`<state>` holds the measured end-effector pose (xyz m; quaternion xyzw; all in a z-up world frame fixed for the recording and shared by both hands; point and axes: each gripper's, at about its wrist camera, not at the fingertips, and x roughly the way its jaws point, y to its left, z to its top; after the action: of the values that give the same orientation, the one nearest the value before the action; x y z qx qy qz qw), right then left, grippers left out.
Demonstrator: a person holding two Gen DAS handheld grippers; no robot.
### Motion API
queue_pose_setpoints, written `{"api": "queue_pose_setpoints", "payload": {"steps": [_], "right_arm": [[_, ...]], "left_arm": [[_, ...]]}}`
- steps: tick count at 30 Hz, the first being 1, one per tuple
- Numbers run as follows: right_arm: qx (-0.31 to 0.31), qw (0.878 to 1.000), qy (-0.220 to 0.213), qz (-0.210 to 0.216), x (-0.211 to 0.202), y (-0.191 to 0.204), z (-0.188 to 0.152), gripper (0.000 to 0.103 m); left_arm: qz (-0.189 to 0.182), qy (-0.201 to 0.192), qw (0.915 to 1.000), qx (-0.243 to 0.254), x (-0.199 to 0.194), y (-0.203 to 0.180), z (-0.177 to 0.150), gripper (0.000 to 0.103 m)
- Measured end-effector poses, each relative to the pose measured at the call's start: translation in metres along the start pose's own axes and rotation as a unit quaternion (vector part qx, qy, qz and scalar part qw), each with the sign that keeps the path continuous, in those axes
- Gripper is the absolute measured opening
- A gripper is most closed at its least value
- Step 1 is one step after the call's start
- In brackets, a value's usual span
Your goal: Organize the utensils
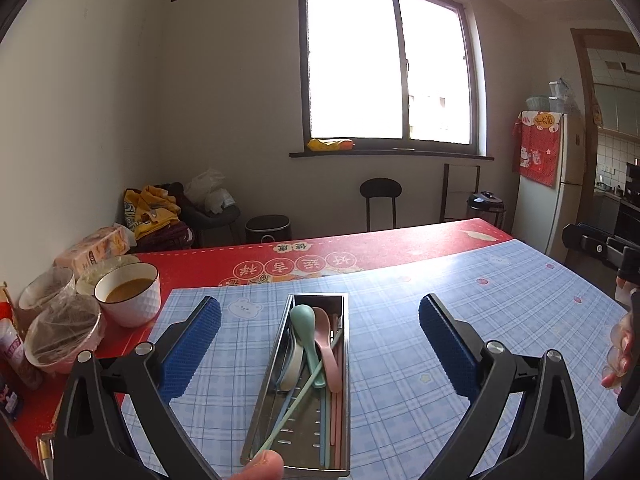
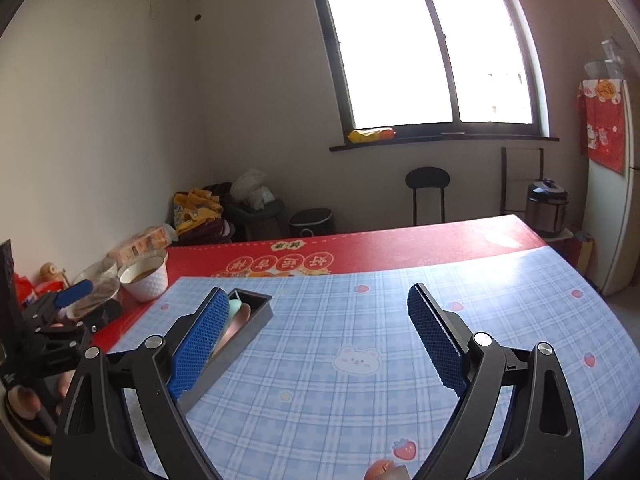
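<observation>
Left wrist view is showing the left tool [image 1: 320, 344] standing wide open and holding nothing, with the metal utensil tray [image 1: 256, 408] lying between its fingers, spoons [image 1: 308, 336] and chopsticks [image 1: 298, 390] already inside. Sorting seems nearly finished; the next move probably calls for straightening them. Right tool [image 2: 316, 338] is also hanging wide, empty, over the surface [image 2: 320, 392], the tray just beside its left finger.

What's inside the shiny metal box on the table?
The metal box holds a green spoon, a pink spoon, a pale spoon and some pastel chopsticks. They overlap, so anything lying underneath them is hidden, and I cannot count the chopsticks.
</observation>
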<state>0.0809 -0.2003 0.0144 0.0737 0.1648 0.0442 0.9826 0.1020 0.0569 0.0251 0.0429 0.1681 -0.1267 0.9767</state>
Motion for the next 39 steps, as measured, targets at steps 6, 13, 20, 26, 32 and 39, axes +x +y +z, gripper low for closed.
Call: {"api": "queue_pose_setpoints", "payload": {"steps": [6, 13, 20, 26, 32, 39], "right_arm": [[0.006, 1.0, -0.02, -0.006, -0.027, -0.008, -0.002, 0.088], [0.008, 1.0, -0.027, -0.01, -0.039, -0.011, -0.008, 0.088], [0.007, 0.999, -0.037, -0.02, -0.045, -0.014, -0.005, 0.088], [0.004, 0.999, -0.037, -0.022, -0.045, -0.011, -0.006, 0.088], [0.001, 0.999, -0.036, -0.023, -0.042, -0.009, -0.007, 0.088], [-0.008, 0.999, -0.034, -0.032, -0.038, -0.003, -0.01, 0.088]], "left_arm": [[0.007, -0.015, 0.9999, -0.005, -0.021, -0.016, 0.008, 0.097], [0.015, -0.013, 0.9998, -0.009, -0.032, -0.026, 0.009, 0.097], [0.018, -0.017, 0.9997, 0.001, -0.041, -0.033, 0.009, 0.097], [0.013, -0.021, 0.9997, 0.003, -0.045, -0.037, 0.01, 0.097], [0.01, -0.019, 0.9998, -0.004, -0.045, -0.034, 0.008, 0.097], [0.009, -0.018, 0.9998, -0.009, -0.045, -0.03, 0.008, 0.097]]}}
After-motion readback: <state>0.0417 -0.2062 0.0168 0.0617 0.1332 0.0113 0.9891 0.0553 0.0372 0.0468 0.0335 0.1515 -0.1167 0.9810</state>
